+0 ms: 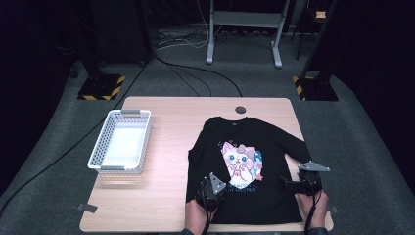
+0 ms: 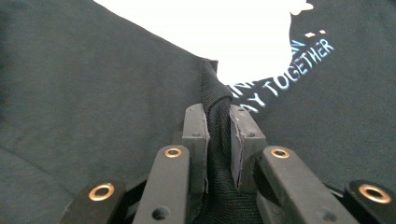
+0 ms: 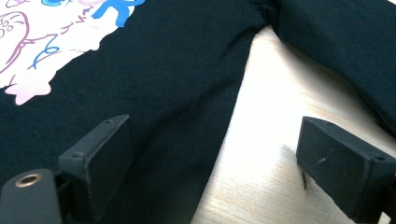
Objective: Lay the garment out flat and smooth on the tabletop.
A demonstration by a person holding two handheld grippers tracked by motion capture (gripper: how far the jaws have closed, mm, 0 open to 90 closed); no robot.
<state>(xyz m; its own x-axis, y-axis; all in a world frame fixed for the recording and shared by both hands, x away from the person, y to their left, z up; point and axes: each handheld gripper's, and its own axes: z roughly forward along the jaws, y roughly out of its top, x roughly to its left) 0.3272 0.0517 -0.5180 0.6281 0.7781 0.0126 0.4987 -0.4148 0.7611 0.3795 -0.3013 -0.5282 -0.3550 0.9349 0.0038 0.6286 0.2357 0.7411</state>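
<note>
Shirt [image 1: 249,171] matt black knit cloth; table [image 1: 166,196] smooth pale wood; basket [image 1: 121,141] white, probably plastic.

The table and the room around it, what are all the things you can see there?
black long-sleeved shirt with a cartoon cat print: one, black with pink, white and blue print, spread flat on the right half of the table
white plastic mesh basket: one, white, on the left part of the table
light wooden table: one, pale wood, middle of the room
grey metal frame legs: two legs, grey, on the floor behind the table
black cables: several, black, on the grey floor
left gripper: one, black, fingers pinching a fold of the shirt near its lower left
right gripper: one, black, fingers open over the shirt's right edge
</note>
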